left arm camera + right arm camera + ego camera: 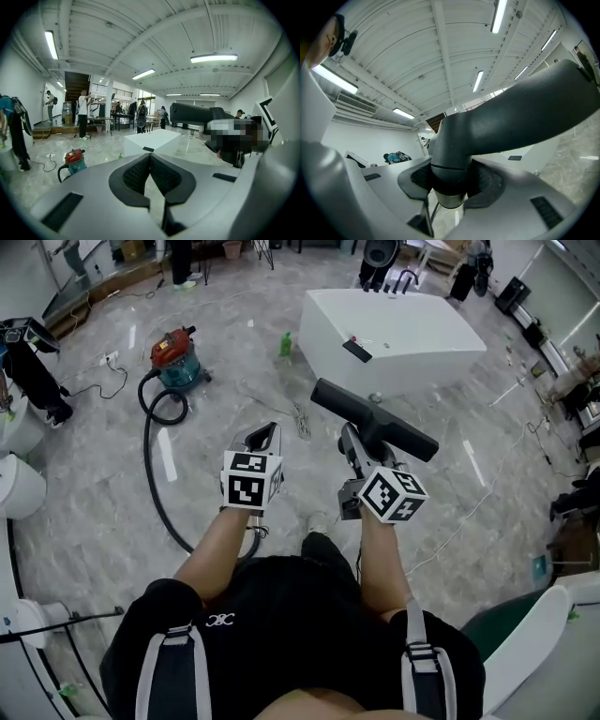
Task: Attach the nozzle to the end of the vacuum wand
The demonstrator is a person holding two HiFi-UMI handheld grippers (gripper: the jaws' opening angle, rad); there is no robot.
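The black T-shaped nozzle (375, 416) is held up in front of me, its round neck (449, 180) clamped between the pads of my right gripper (359, 444), which is shut on it. Its wide head (520, 112) crosses above the jaws and also shows in the left gripper view as a dark bar (192, 114). My left gripper (270, 431) is beside it on the left, shut with nothing between its pads (150, 164). A red and teal vacuum cleaner (174, 356) stands on the floor ahead to the left. Its black hose (150, 460) runs back toward my left forearm. I cannot make out the wand.
A large white block-shaped table (394, 329) stands ahead with a small black object (356, 350) on it. A green bottle (286, 343) is on the marble floor beside it. Cables (300, 418) lie on the floor. Several people stand at the far side of the hall (84, 112).
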